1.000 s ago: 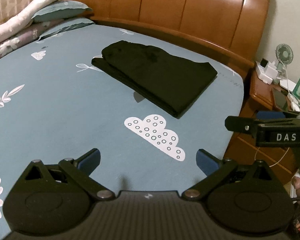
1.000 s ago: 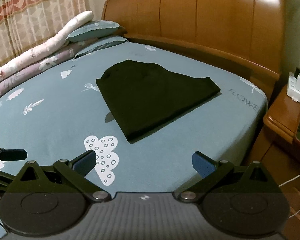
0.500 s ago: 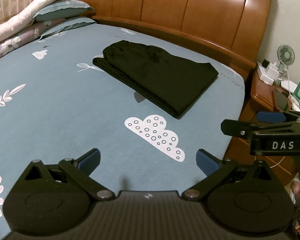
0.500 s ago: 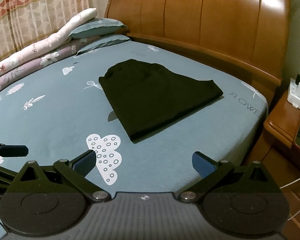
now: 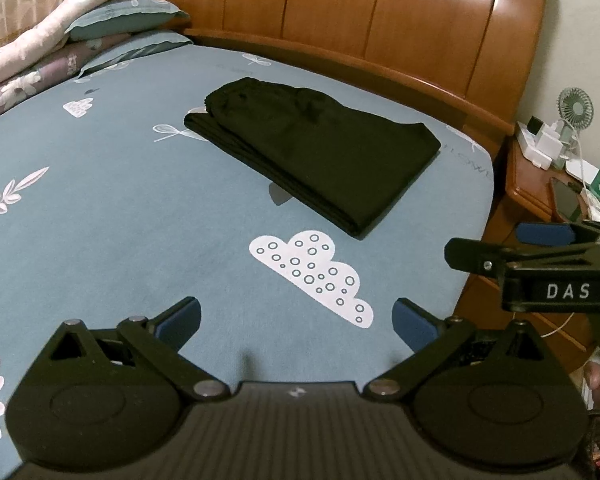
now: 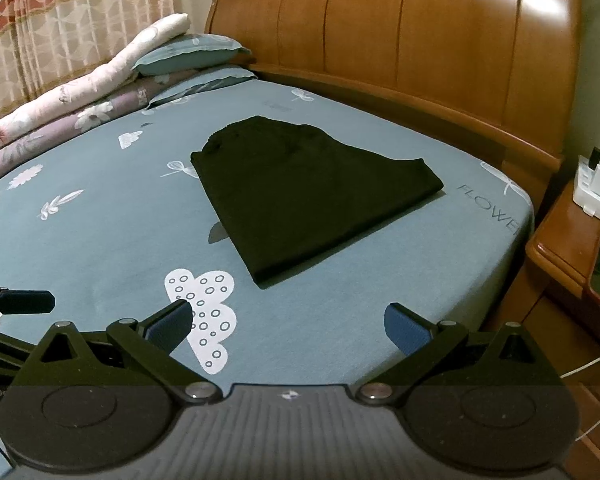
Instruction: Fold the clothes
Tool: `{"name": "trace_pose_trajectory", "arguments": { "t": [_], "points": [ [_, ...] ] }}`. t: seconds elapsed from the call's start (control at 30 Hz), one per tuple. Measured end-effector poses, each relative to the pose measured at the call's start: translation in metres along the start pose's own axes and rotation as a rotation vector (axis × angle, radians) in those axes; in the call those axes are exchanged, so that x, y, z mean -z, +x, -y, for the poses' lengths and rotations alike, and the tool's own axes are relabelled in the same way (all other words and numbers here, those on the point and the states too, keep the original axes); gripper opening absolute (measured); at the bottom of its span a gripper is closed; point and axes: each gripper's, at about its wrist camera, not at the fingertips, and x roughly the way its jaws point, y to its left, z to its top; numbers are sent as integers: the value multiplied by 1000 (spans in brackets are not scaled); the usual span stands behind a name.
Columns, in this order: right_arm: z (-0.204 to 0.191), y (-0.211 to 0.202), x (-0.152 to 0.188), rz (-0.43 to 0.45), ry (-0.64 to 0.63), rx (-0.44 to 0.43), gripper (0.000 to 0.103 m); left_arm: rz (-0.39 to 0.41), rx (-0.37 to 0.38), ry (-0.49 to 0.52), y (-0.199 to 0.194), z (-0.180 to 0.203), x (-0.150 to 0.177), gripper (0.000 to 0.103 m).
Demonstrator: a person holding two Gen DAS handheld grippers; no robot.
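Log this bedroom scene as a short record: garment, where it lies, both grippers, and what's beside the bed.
garment: black garment, folded, lying flat
surface: blue bedsheet with cloud print
left gripper: open, holding nothing, apart from the garment
right gripper: open, holding nothing, apart from the garment
bedside: nightstand with small fan
head end: wooden headboard, pillows

The folded garment (image 5: 320, 160) is plain black. The bed sheet (image 5: 120, 220) is grey-blue with white clouds, leaves and flowers. The headboard (image 6: 440, 40) is glossy orange-brown wood, and the curtain (image 6: 60, 20) is beige with red bands.
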Motion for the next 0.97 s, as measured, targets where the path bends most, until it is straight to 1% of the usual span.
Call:
{"name": "trace_pose_trajectory", "arguments": {
  "t": [0.3, 0.97],
  "points": [
    [2, 5, 0, -10, -6, 6, 103, -1, 6, -13, 3, -2, -1, 101],
    [4, 12, 1, -22, -16, 12, 103, -5, 6, 2, 7, 1, 0, 101]
  ]
}}
